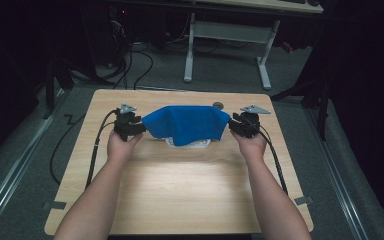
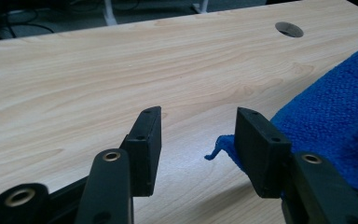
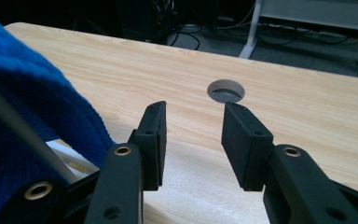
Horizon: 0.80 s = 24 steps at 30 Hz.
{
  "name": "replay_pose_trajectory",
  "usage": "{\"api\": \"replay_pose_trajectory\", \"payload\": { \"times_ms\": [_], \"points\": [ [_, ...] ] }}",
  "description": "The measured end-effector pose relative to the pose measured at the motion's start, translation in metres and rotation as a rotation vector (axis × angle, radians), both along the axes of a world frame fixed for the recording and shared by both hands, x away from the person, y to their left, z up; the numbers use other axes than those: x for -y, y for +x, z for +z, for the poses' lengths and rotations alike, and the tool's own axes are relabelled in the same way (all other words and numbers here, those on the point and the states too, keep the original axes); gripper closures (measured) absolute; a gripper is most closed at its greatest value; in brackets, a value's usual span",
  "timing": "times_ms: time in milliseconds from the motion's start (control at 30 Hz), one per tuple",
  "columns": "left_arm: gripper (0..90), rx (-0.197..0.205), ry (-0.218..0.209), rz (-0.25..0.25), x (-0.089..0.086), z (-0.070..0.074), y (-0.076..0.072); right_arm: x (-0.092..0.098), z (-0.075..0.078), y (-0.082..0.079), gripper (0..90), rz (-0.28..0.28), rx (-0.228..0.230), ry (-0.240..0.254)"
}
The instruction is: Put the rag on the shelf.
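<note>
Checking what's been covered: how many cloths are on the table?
1. A blue cloth lies draped over a white thing at the table's far middle, between the two grippers. Another could be hidden beneath.

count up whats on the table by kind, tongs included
blue cloth: 1
white object under the cloth, too covered to identify: 1
tongs: 2, the left tongs and the right tongs, both open with nothing between the jaws
round hole in the tabletop: 1
total: 5
</note>
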<state>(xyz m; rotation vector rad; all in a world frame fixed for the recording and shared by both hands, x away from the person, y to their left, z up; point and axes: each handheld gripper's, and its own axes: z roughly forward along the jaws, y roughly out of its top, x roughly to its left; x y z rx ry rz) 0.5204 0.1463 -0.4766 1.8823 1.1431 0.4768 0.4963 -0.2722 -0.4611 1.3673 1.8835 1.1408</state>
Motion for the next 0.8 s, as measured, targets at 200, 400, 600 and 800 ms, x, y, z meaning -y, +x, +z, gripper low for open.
{"api": "replay_pose_trajectory", "payload": {
  "times_ms": [200, 400, 600, 800],
  "points": [
    [49.6, 0.032, 0.036, 0.022, -0.007, 0.008, -0.005, 0.004, 0.007, -0.005, 56.9, 0.014, 0.017, -0.016],
    [48.0, 0.055, 0.034, 0.030, -0.014, 0.015, -0.013, 0.004, 0.012, -0.010, 55.0, 0.013, 0.033, -0.029],
    [47.5, 0.060, 0.037, 0.037, -0.022, 0.015, -0.021, 0.004, 0.016, -0.017, 52.0, 0.015, 0.046, -0.038],
    [47.4, 0.078, 0.013, 0.030, -0.028, 0.016, -0.034, 0.007, 0.017, -0.028, 48.8, 0.006, 0.073, -0.054]
  ]
}}
